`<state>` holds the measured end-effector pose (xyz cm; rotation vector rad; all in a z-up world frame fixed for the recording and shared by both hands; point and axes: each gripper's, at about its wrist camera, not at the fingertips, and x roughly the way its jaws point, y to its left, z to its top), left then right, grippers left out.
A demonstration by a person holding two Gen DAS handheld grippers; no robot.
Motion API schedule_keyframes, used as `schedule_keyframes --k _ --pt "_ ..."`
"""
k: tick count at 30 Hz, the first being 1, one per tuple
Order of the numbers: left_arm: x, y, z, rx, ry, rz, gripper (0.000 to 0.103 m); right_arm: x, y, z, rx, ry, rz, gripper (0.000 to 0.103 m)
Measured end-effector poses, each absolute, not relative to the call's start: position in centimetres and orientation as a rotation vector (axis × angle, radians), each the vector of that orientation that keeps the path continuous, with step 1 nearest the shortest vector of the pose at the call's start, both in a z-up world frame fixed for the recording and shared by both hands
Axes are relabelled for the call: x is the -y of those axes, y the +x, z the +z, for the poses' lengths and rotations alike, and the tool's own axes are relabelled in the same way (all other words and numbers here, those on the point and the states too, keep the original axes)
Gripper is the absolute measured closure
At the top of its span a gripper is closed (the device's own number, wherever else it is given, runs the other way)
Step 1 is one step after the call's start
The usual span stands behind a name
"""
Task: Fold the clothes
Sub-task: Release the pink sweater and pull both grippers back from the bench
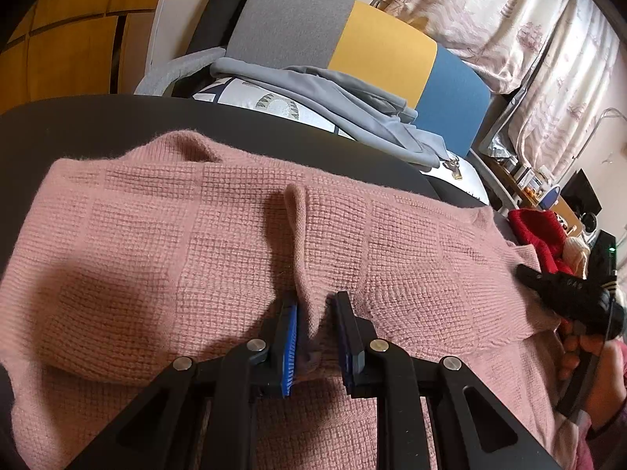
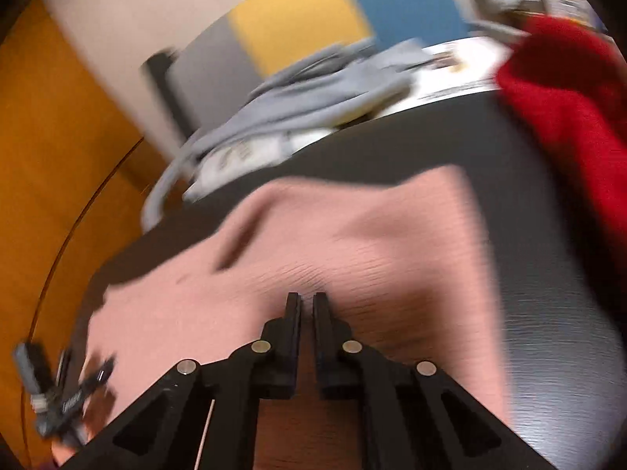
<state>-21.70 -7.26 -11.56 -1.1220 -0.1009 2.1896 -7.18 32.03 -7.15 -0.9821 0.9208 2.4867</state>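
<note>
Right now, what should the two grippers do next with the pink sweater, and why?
Probably lift together and carry the near edge away to fold it: the left hand-held gripper pinches a ridge of the pink waffle-knit sweater, and the right hand-held gripper looks nearly shut on its fabric.

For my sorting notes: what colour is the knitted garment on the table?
Dusty pink knitted garment, with a square-block knit pattern; clearest in the left wrist view.

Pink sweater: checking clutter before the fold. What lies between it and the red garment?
Bare dark tabletop separates the pink sweater from the red garment, in the right wrist view.
</note>
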Motion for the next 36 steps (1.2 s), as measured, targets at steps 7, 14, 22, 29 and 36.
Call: schedule_keyframes --k 7,14,22,29,36 --pt "9.3 -21.0 -9.7 0.168 -1.171 2.160 0.072 -30.8 2.0 -4.5 -1.104 -0.917 2.518 0.082" --pt "17.3 -15.1 -4.5 0.146 -0.977 2.329 0.018 -27.5 14.2 -1.2 -1.032 -0.912 2.571 0.080" --pt "25.4 -10.3 -6.1 0.053 -1.096 2.376 0.015 -25.0 22.4 -2.9 -0.997 -1.042 2.534 0.074" --pt "30.9 -8.1 -8.6 0.190 -1.214 2.395 0.015 -24.0 21.2 -7.1 -1.077 -1.139 2.548 0.062" --pt "30.4 -5.0 -9.4 0.082 -1.171 2.314 0.009 -23.8 21.0 -8.8 -1.186 -1.080 2.645 0.061"
